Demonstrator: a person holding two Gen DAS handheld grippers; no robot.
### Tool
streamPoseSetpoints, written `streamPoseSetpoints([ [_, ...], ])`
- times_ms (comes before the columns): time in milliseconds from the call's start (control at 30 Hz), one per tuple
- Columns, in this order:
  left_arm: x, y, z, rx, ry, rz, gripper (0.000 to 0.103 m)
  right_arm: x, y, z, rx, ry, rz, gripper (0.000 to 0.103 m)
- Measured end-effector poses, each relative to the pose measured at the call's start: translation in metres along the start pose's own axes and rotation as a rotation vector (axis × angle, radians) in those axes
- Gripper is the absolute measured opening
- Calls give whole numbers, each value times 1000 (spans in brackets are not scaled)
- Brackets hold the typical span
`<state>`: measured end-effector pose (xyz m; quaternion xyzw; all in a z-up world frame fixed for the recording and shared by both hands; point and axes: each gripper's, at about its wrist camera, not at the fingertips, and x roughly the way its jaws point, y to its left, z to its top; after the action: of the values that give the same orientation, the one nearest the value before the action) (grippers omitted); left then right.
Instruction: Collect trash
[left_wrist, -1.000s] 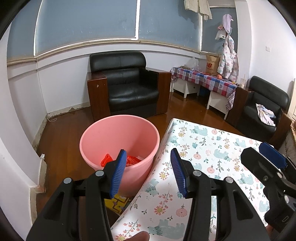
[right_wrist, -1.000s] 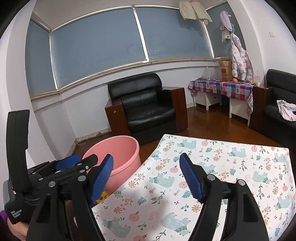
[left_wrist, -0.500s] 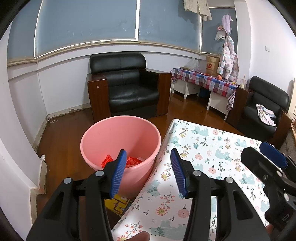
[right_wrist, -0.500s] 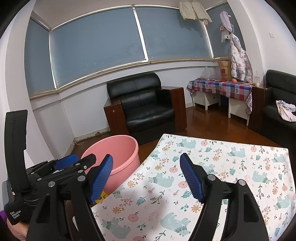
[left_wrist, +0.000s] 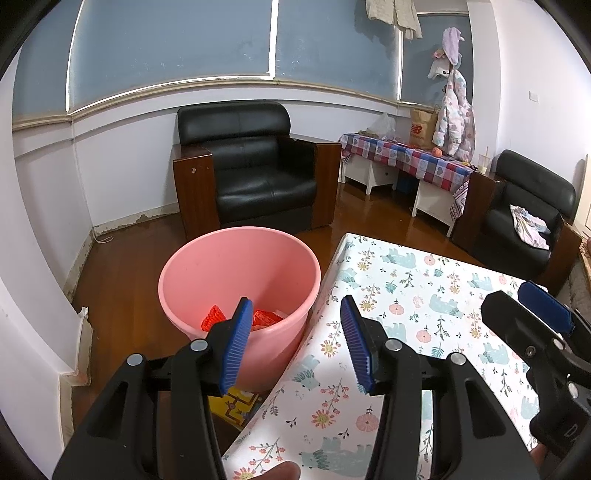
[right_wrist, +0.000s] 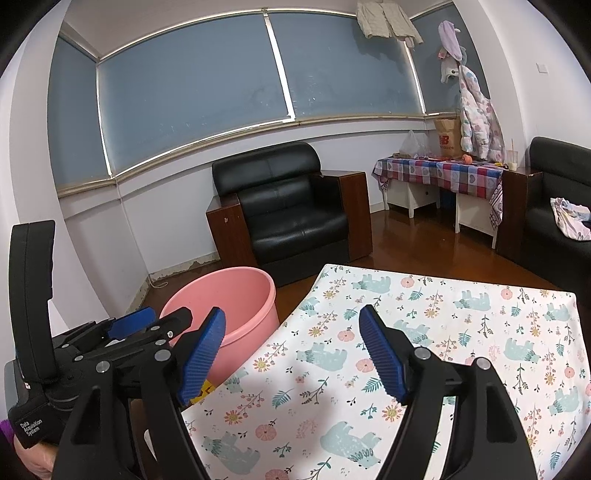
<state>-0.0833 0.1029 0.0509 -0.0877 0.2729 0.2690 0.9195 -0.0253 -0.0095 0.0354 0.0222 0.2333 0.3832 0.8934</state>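
A pink plastic bin (left_wrist: 236, 266) stands on the wooden floor at the left edge of a table with a bear-and-flower cloth (left_wrist: 424, 295). Red wrappers (left_wrist: 258, 317) lie in the bin's bottom. My left gripper (left_wrist: 295, 343) is open and empty, held over the table's left edge beside the bin. My right gripper (right_wrist: 291, 350) is open and empty above the table; the bin (right_wrist: 236, 295) shows to its left. The left gripper's body (right_wrist: 110, 339) appears at the lower left of the right wrist view.
A yellow printed piece (left_wrist: 236, 404) lies on the floor under the table edge by the bin. A black armchair (left_wrist: 251, 166) stands behind the bin. A checked-cloth side table (left_wrist: 406, 155) and a second black armchair (left_wrist: 524, 206) stand at right.
Both grippers drifted very slightly; the bin sits a touch further right in the left wrist view. Both stay open and empty.
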Motion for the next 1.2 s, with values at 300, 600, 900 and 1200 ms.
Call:
streamPoseSetpoints([
  [300,1,0,-1,2,4,-3,50,3,0,0,0,4,-1,73],
  [600,3,-3,-3,8,7,-7,50,3,-3,-2,7,0,-8,74],
  [900,4,-2,-4,12,6,-11,50,3,-3,-3,6,3,-6,75],
  [1200,4,-3,-3,15,7,-10,50,4,-3,-2,8,2,-7,75],
])
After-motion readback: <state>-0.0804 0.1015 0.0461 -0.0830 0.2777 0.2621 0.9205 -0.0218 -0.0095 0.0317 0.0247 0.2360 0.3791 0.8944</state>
